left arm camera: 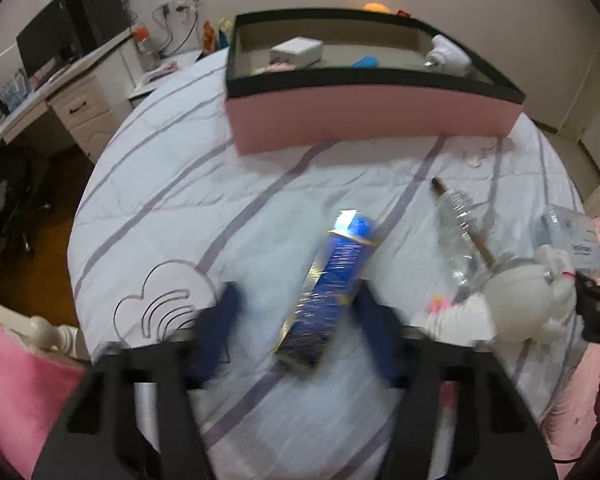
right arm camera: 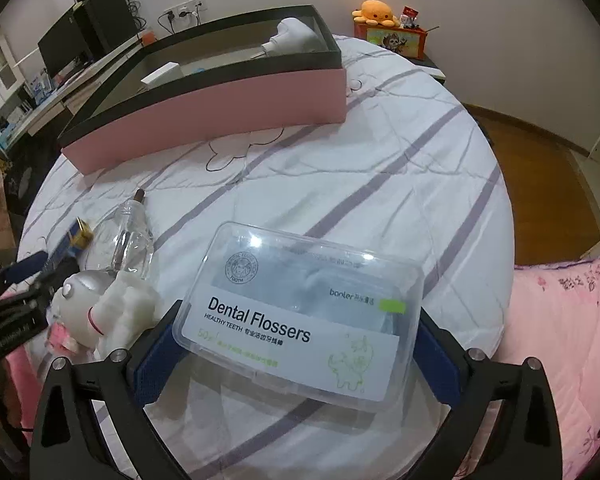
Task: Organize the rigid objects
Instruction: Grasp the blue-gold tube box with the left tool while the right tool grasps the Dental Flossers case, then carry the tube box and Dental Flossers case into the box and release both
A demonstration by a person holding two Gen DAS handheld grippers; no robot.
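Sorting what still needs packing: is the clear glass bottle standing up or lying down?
Lying down. The glass bottle rests on its side on the striped bedsheet, neck pointing toward the pink box.

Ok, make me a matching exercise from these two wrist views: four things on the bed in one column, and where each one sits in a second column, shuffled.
Things
1. blue tube
2. dental flossers case
3. white adapter box
4. clear glass bottle

Places
A. inside the pink storage box
B. between the right gripper fingers
C. lying on the striped sheet beside the white plush toy
D. between the left gripper fingers

Pairs: 1-D, 2-B, 3-A, 4-C
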